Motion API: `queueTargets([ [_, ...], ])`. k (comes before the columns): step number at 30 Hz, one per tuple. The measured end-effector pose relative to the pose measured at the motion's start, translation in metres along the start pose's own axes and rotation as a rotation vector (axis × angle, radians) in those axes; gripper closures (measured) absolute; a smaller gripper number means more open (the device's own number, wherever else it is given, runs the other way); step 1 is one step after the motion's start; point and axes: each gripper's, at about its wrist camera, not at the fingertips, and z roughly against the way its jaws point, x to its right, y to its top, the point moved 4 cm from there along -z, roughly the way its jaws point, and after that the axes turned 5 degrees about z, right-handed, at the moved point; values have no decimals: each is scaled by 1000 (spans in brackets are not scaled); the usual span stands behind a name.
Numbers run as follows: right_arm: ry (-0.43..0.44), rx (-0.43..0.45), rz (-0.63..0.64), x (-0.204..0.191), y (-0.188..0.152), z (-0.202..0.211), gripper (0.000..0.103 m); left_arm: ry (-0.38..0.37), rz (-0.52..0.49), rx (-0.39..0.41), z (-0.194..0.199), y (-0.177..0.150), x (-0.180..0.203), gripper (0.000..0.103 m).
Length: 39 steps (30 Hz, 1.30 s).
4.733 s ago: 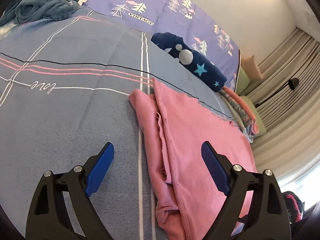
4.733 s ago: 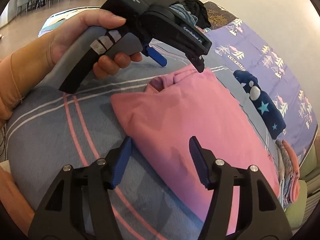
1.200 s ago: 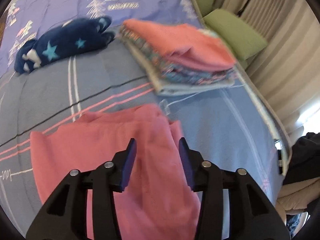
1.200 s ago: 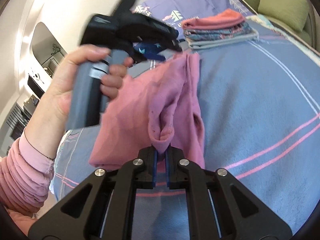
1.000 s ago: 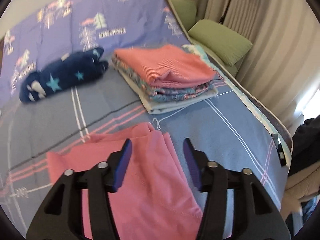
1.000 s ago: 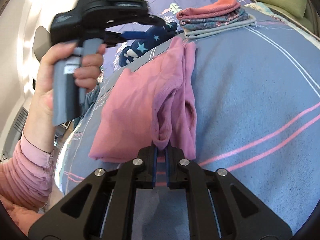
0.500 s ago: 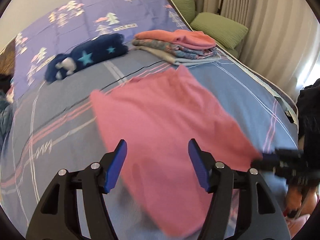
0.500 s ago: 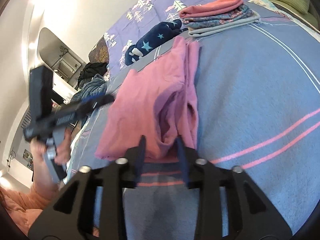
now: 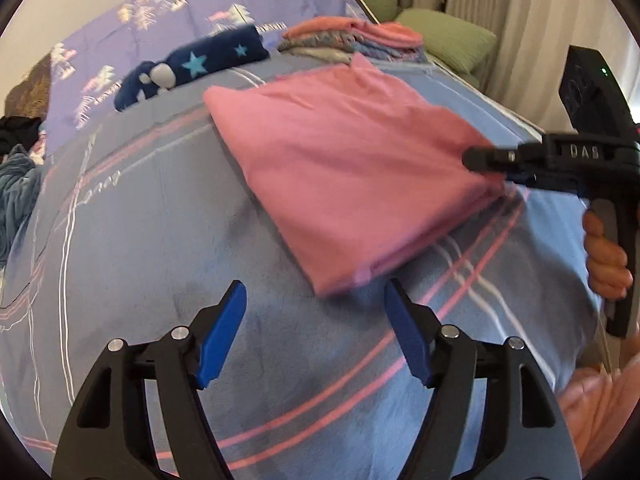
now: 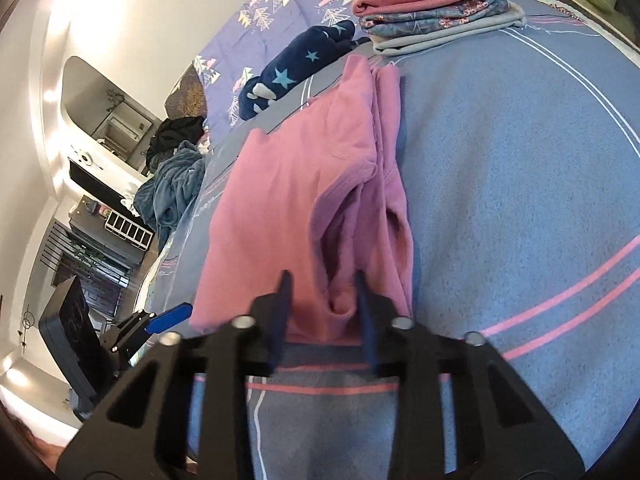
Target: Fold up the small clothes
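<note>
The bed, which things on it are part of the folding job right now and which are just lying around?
Part of the job:
- pink garment
- left gripper, open, empty
- right gripper, jaws astride the pink hem
- folded stack

Lying about:
- navy star plush
- green pillow
- blue blanket heap
- black clothing

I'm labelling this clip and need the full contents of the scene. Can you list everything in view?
pink garment: one, pink, folded flat mid-bed.
stack of folded clothes: one, coral on top, floral and grey below, far end of bed.
star-print plush item: one, navy, beside the stack.
blanket: one, grey-blue with pink and white stripes, under everything.
purple tree-print cover: one, behind.
green pillows: two, far corner.
blue-grey heap: one, bed's edge.
left gripper: open, empty, short of the garment.
right gripper: jaws just narrowing, garment's edge between them, not pinched.
hand: on the right gripper's handle.
</note>
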Motion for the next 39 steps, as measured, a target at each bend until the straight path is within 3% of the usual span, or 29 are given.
queueTargets([
  [4,-17,12,17,-3,0,3,78,44,-25,68,-1,7,13,31],
  [6,-24,27,8,-2,0,5,92,125,-43,70,-9,10,14,31],
  [8,-28,66,-12,0,3,11,96,232,-45,62,-16,10,9,29],
  [9,-26,96,-26,1,4,18,97,250,-34,53,-18,10,6,28],
  [13,-17,128,-85,9,7,31,98,255,29,32,-9,5,-10,25],
  [18,-45,16,-133,31,-8,5,97,274,39,17,-4,-6,-15,25],
  [22,-32,42,-94,26,-5,11,95,267,50,6,3,-9,-20,25],
  [24,-68,47,-35,18,-1,15,92,271,48,6,6,-11,-22,25],
  [26,-129,58,9,15,0,17,78,282,43,-11,7,-14,-24,25],
  [28,-156,78,40,13,1,22,74,232,51,-18,11,-16,-26,25],
  [32,-135,129,84,2,9,37,76,30,115,40,38,-5,-29,28],
  [33,-129,139,105,-4,11,38,79,6,124,69,45,1,-29,31],
  [34,-117,146,131,-9,12,39,83,-10,124,90,48,6,-28,44],
  [35,-102,147,153,-14,14,36,85,-38,119,113,49,13,-25,72],
  [37,-64,132,169,-22,14,27,88,-91,121,112,39,22,-20,103],
  [39,-94,96,166,-18,14,11,89,-114,137,83,20,25,-15,103],
])
